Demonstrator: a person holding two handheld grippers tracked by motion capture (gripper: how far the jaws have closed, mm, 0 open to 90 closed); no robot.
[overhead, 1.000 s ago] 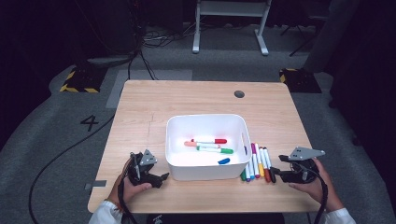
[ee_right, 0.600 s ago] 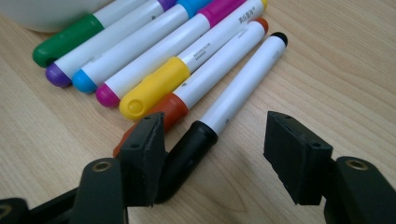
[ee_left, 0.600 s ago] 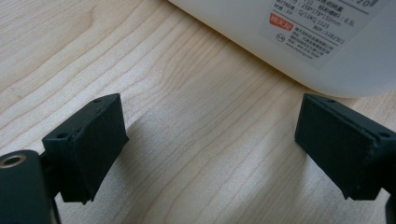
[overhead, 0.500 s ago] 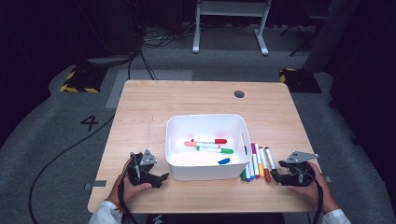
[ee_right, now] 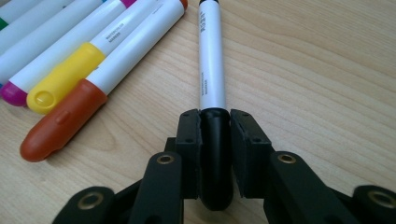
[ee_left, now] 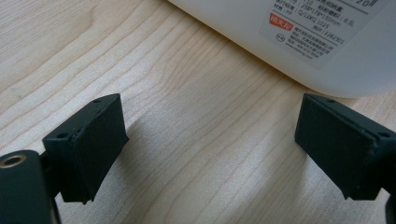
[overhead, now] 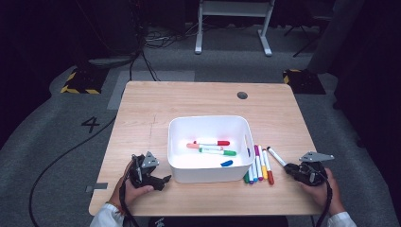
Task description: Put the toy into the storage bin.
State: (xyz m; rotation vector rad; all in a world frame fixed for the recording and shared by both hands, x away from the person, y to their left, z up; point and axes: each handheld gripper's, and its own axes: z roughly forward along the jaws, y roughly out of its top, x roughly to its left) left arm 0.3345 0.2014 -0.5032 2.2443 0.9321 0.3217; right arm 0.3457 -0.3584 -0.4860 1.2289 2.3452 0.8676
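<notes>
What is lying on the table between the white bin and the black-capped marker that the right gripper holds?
In the high view, a row of markers lies between the white bin and the black-capped marker clamped in the right gripper.

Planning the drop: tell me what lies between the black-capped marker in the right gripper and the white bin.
The right gripper is shut on the black-capped marker. Between it and the white bin, a row of markers lies on the table against the bin's near right wall; its open top is unobstructed.
</notes>
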